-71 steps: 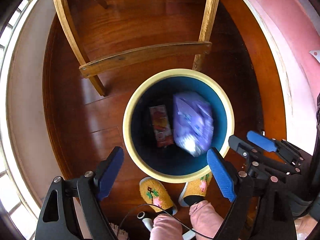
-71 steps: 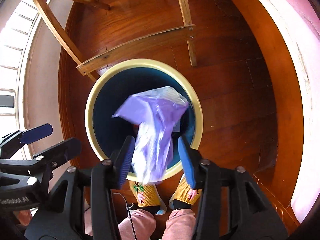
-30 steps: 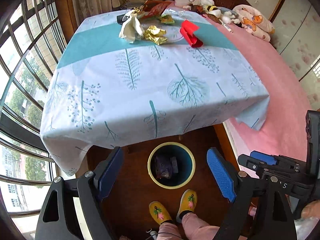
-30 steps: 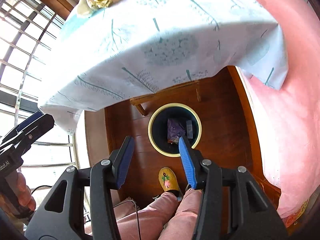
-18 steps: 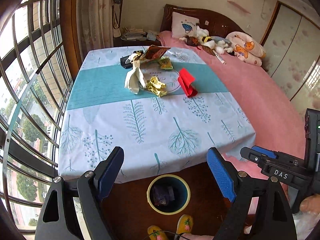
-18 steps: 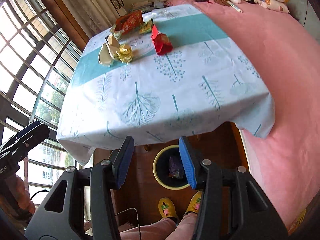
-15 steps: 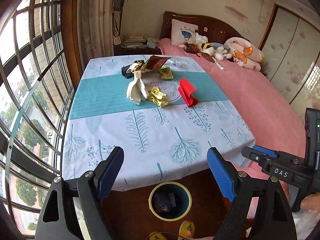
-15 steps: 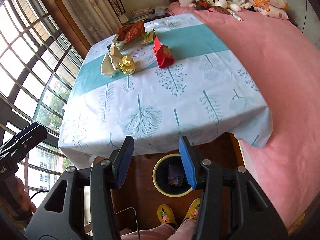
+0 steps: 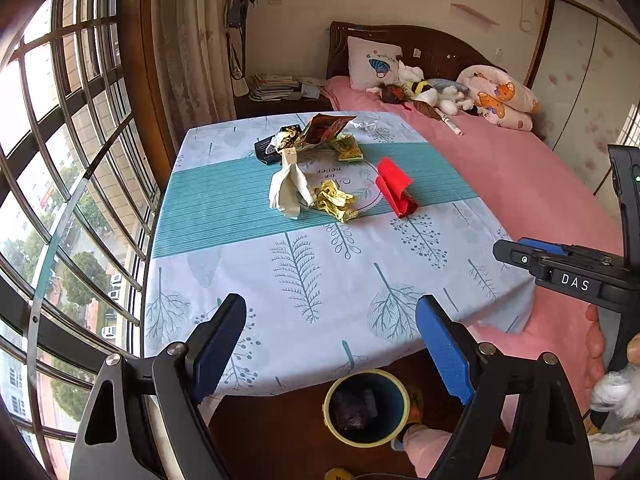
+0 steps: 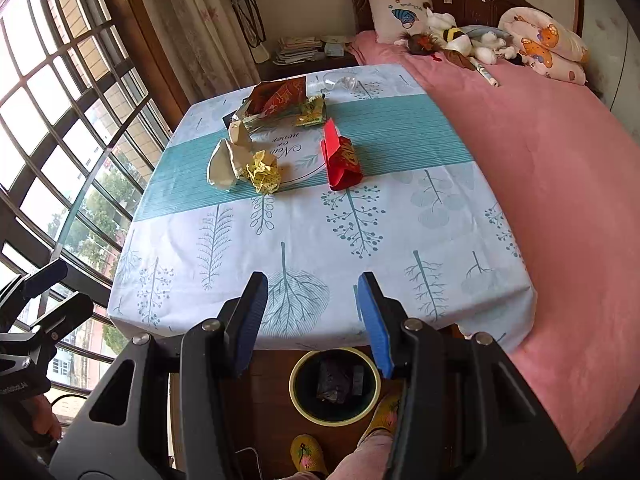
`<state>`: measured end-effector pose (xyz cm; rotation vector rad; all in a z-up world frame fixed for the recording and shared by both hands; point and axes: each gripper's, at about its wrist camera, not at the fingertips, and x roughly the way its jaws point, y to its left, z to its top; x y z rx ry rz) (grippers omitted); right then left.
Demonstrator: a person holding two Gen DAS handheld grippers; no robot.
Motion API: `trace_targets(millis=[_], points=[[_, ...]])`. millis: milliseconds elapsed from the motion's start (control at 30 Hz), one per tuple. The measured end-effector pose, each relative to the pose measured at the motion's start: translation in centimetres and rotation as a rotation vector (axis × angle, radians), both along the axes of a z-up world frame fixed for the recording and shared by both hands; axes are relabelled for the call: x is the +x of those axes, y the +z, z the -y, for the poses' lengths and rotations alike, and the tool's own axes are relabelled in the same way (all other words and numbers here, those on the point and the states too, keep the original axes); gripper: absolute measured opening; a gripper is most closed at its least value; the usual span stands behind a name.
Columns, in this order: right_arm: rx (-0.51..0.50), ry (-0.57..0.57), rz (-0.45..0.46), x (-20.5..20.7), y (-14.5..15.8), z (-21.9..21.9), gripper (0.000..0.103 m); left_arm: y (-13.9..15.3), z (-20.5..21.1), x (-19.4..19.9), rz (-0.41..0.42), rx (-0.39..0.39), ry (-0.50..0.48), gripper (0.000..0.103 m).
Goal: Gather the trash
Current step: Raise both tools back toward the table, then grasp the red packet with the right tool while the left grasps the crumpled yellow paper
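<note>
Trash lies in a cluster at the far middle of the table: a red packet, a crumpled yellow wrapper, a white crumpled paper, a brown snack bag and a small green wrapper. A yellow-rimmed blue bin stands on the floor at the table's near edge, with a purple bag inside. My left gripper is open and empty above the near edge. My right gripper is open and empty too.
The table has a light blue leaf-print cloth. A pink bed with pillows and toys lies to the right. Windows run along the left. The person's yellow slippers stand by the bin.
Both grippers have risen from the bin, where the right one let go of the purple bag, and now look out over the tabletop. Both stay open.
</note>
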<state>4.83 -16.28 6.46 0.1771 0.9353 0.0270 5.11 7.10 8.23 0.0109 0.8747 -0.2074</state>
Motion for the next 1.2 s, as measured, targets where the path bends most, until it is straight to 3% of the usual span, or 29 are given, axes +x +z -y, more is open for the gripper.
trace_targets(millis=[167, 500, 733, 1000, 1200], points=[[0.033, 0.041, -0.032, 5.4, -1.5, 1.8, 0.044, -1.5, 0.5, 4.2, -0.044, 0.008, 0.113, 0.088], [0.11, 0.152, -0.13, 20.3, -5.6, 7.8, 0.044, -8.2, 3.9, 15.8, -0.28, -0.045, 0.336, 0.085], [0.164, 0.241, -0.209, 29.7, -9.2, 9.0, 0.045, -10.2, 7.0, 22.2, -0.32, -0.069, 0.429, 0.084], [0.192, 0.336, -0.34, 34.9, -14.9, 6.2, 0.045, -11.7, 8.9, 27.4, -0.347, -0.067, 0.456, 0.084], [0.163, 0.402, -0.319, 35.1, -16.0, 5.1, 0.045, -13.7, 8.8, 29.7, -0.384, -0.069, 0.485, 0.083]])
